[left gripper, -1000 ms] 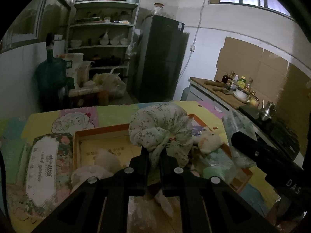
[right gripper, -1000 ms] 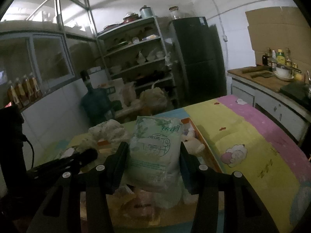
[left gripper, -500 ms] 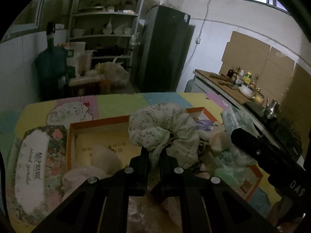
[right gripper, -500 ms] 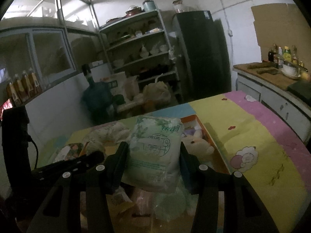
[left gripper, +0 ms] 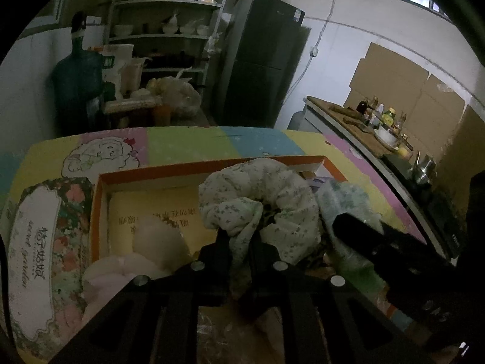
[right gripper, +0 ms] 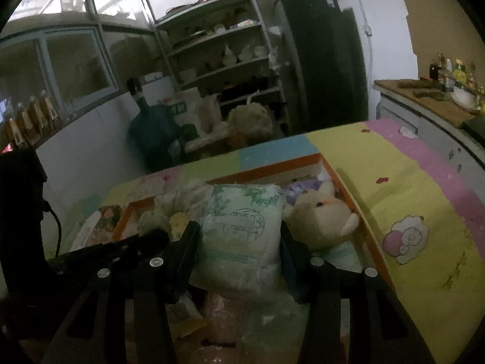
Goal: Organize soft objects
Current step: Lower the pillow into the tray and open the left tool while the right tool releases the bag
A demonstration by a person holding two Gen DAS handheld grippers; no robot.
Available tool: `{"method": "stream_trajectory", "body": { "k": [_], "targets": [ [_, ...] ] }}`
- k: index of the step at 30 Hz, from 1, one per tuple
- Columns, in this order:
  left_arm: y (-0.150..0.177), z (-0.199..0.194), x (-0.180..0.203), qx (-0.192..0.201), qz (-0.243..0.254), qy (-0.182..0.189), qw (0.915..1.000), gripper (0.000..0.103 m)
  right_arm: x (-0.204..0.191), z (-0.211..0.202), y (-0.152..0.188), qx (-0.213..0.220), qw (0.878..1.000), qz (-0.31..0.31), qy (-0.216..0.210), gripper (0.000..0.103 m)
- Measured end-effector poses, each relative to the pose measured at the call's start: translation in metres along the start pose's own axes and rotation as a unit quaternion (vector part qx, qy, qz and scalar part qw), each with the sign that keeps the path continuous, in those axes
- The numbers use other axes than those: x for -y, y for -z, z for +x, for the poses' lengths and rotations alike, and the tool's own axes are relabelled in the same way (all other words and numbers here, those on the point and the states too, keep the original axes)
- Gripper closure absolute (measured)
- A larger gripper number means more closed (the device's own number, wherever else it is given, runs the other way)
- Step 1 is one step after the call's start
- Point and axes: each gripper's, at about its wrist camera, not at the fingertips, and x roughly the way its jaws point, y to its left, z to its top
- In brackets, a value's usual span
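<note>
Floral cloth (left gripper: 260,200) was pinched in the left gripper (left gripper: 239,242); the right gripper (right gripper: 239,236) clamped a tissue pack (right gripper: 242,227) above the orange box (left gripper: 95,212).

Mostly soft stuff you had there
Floral cloth bundle (left gripper: 266,194), crinkly glossy plastic tissue pack (right gripper: 242,230), fuzzy plush toy (right gripper: 321,218), matt cardboard box (left gripper: 194,168).

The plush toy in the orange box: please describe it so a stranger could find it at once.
Find the orange box on the colourful table cover. At its right end, beside the pale green packet in the right gripper, lies the cream plush toy. Only it has a face, with a dark eye.
</note>
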Motion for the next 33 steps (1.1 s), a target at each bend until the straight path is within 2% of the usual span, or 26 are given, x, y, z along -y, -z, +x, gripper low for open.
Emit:
{"method": "stream_trajectory", "body": {
  "k": [3,6,10,13,18,26,28,33],
  "targets": [
    [0.0,-0.001,0.001,0.0,0.0,-0.002,1.0,0.084,0.002,0.005,0.001,-0.006,1.0,0.008,-0.004,0.05],
    [0.001,0.0,0.002,0.001,0.0,-0.005,1.0,0.072,0.005,0.006,0.001,-0.007,1.0,0.013,-0.006,0.049],
    [0.0,0.0,0.002,0.001,0.002,-0.008,1.0,0.067,0.007,0.005,0.003,-0.006,1.0,0.021,-0.009,0.046],
    [0.001,-0.001,0.003,0.002,0.002,-0.008,1.0,0.067,0.008,0.004,0.003,-0.004,1.0,0.024,-0.01,0.044],
    [0.0,-0.008,0.004,0.01,0.0,-0.004,0.9999,0.067,0.008,-0.005,0.003,0.012,1.0,0.025,-0.01,0.034],
    [0.004,-0.039,0.005,0.039,-0.002,-0.012,0.9992,0.067,-0.001,-0.028,0.004,0.043,0.999,0.023,-0.002,0.033],
    [0.006,-0.046,0.007,0.045,0.001,-0.02,0.9988,0.067,-0.004,-0.034,0.005,0.048,0.999,0.024,0.001,0.032],
    [0.014,-0.072,0.012,0.08,0.02,-0.079,0.9935,0.067,-0.018,-0.05,0.012,0.066,0.998,0.012,0.008,0.032]
  ]
}}
